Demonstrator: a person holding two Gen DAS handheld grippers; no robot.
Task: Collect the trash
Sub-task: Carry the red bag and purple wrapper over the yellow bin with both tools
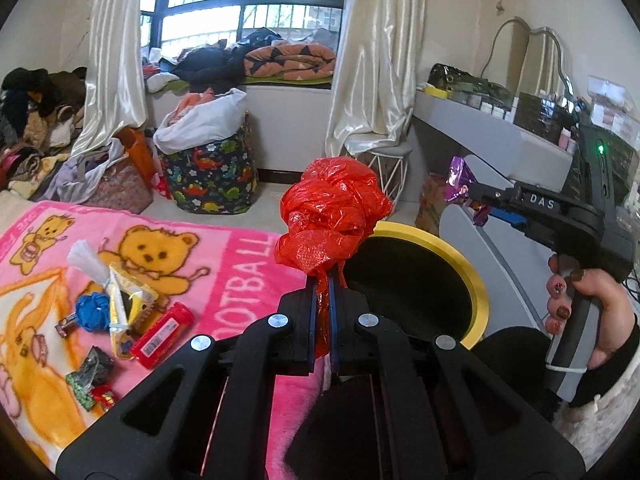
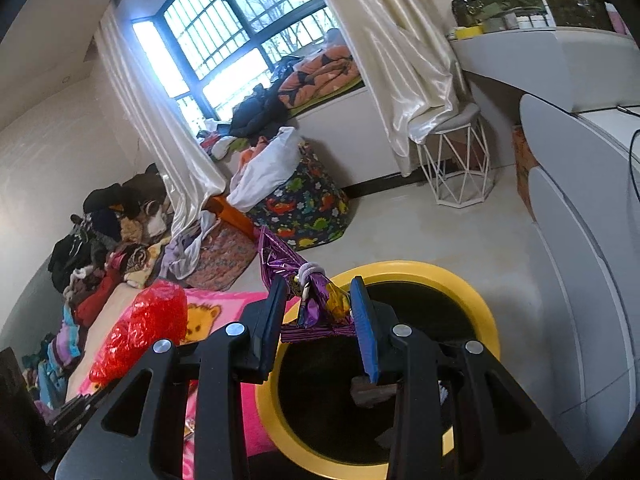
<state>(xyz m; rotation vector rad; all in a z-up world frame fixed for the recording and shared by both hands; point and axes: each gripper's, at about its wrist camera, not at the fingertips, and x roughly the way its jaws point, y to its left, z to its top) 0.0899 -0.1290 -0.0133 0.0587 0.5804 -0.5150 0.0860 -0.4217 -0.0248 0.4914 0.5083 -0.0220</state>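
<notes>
Bedroom scene seen from two handheld grippers. The left gripper [image 1: 325, 280] is clamped tight on the twisted neck of a crumpled red plastic bag [image 1: 334, 216], which stands up above the fingers, at the bed's edge beside the bin. The right gripper [image 2: 320, 300], held by a hand [image 1: 584, 304] with painted nails, is partly closed on a crinkled purple foil wrapper [image 2: 308, 284] with a pale hair tie around it, held over the bin's rim. The bin [image 2: 486, 320] is round, yellow-rimmed and black inside, standing on the floor against the bed. On the bed's pink bear blanket [image 1: 224, 256], more trash lies near the left edge: a red packet [image 1: 162, 334], a yellow wrapper [image 1: 124, 300], a blue scrap [image 1: 93, 312].
</notes>
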